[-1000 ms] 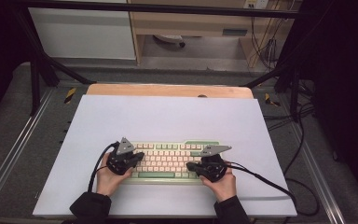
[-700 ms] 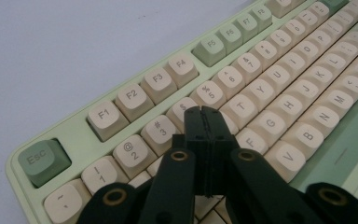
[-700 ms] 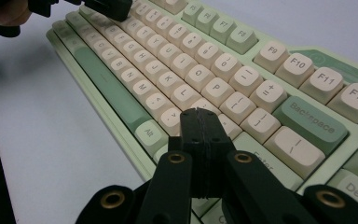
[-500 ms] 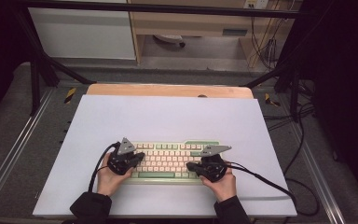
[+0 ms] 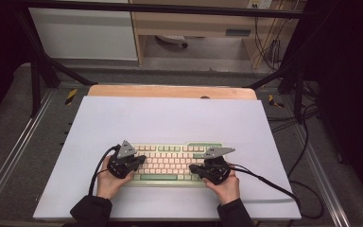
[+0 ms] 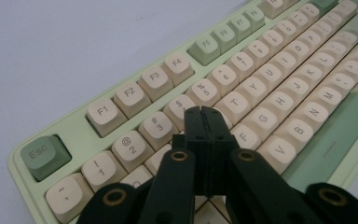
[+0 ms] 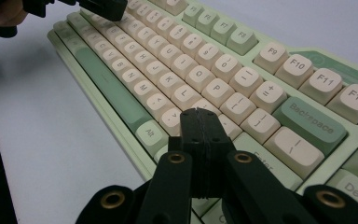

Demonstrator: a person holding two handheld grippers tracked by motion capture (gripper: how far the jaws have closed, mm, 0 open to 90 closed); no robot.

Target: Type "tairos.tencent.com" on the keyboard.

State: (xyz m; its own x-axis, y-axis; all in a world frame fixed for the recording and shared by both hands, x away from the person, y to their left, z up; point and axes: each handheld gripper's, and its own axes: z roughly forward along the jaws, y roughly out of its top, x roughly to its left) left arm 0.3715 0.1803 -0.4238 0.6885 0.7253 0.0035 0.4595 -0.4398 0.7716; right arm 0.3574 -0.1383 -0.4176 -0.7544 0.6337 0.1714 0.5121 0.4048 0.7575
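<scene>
A pale green keyboard (image 5: 170, 163) with cream keys lies near the front of the white mat (image 5: 179, 118). My left gripper (image 5: 143, 160) hovers over its left end, held in a hand. In the left gripper view the keyboard (image 6: 279, 70) runs up to the right, and the left gripper (image 6: 202, 110) is shut and empty, its tips just above the keys below the number row. My right gripper (image 5: 193, 168) sits over the right end. In the right gripper view it (image 7: 199, 112) is shut with nothing in it, above the keys left of Enter on the keyboard (image 7: 177, 60).
A wooden table edge (image 5: 170, 91) shows beyond the mat. Black cables (image 5: 274, 184) trail from the right gripper across the mat to the floor at right. Metal frame rails (image 5: 38, 80) stand around the table. The other hand's gripper (image 7: 98, 7) shows far off in the right gripper view.
</scene>
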